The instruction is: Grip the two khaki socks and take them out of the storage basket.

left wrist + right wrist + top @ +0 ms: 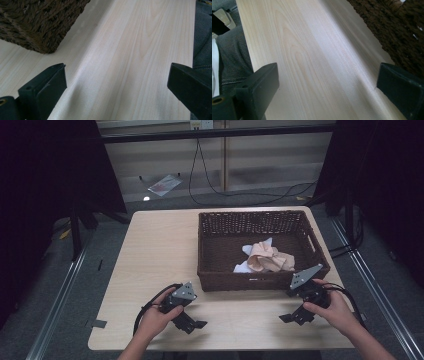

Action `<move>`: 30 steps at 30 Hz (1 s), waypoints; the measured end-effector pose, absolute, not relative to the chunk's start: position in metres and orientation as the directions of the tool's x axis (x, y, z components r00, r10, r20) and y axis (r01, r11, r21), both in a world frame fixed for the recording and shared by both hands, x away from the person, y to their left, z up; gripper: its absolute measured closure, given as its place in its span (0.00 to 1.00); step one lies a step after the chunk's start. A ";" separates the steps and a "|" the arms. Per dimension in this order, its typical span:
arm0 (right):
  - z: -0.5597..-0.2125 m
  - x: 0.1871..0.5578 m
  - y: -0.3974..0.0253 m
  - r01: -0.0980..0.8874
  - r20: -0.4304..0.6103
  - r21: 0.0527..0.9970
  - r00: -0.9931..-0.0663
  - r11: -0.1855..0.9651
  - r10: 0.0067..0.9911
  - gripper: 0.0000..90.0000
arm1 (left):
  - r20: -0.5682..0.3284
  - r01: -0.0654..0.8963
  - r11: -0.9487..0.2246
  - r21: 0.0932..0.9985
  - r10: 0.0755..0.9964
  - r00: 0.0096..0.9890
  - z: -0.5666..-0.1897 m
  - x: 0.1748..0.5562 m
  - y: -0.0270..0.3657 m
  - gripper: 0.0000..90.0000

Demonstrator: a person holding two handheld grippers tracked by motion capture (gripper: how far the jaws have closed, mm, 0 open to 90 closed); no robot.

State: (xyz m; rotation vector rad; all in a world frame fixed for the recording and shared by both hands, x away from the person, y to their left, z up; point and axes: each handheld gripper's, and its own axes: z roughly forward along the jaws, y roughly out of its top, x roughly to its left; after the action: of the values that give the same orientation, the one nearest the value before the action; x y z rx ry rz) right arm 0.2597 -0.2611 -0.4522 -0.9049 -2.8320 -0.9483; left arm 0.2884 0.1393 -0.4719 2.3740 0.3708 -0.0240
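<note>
Jaws spread wide and empty on both: your left hand-held gripper (pixel 196 324) and right hand-held gripper (pixel 291 317) rest low on the bench (pixel 160 250), near its front edge. Beyond them stands the wicker basket (pixel 210 245), nearer your right one, with the crumpled cloth (pixel 265 257) inside.

Basket (pixel 220 270) beyond both grippers — dark brown weave; cloth (pixel 267 257) inside — peach and white. Table (pixel 160 245) under the black jaws — pale wood grain.
</note>
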 end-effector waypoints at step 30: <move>-0.422 0.266 -0.261 0.544 0.212 0.452 -0.835 0.707 0.508 0.06 | -0.128 0.280 -0.703 0.654 0.261 0.957 -0.472 0.289 0.138 0.02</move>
State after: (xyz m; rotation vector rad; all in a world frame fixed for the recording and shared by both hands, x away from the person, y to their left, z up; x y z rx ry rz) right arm 0.2663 -0.2610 -0.4221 -0.8754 -2.8359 -0.7864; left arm 0.2889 0.1383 -0.4723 2.3822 0.3786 -0.0332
